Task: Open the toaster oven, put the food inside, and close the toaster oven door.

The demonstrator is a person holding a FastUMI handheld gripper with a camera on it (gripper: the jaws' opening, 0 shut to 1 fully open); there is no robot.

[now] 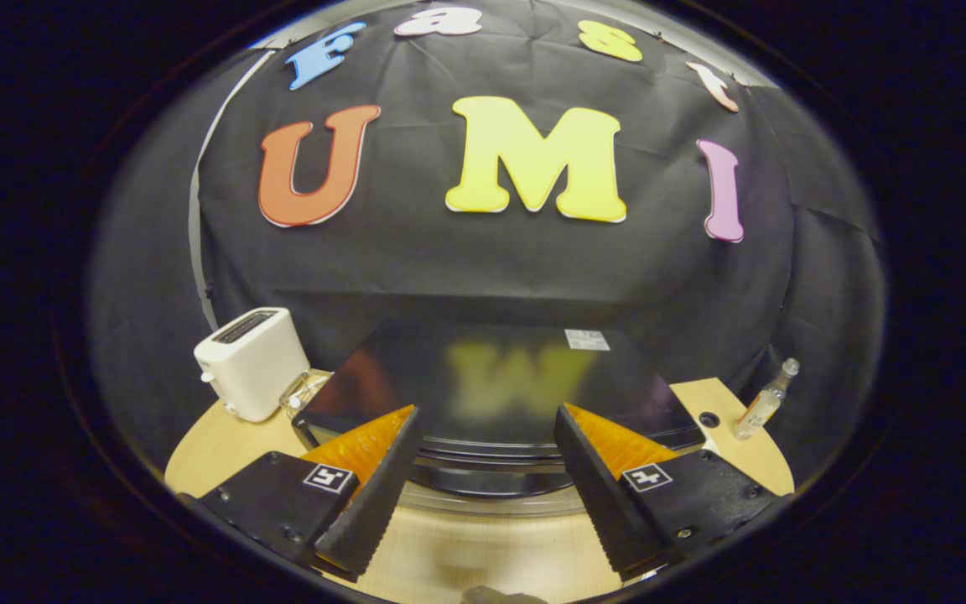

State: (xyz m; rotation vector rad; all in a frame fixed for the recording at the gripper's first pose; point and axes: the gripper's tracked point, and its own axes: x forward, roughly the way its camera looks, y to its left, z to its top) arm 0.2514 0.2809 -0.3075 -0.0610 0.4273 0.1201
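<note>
Black toaster oven (491,377) sits just beyond the gripper (487,495), jaws spread wide, empty.

toaster oven (491,386) just ahead of open tool (483,495), toaster (248,373) beside

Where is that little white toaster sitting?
The white toaster stands on the wooden table, left of the black toaster oven, beyond the open tongs.

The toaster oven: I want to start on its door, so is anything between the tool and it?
Nothing visible stands in the way. The tool is open, its fingers apart, with the toaster oven just ahead between them. The white toaster and the small bottle stand off to either side.
</note>
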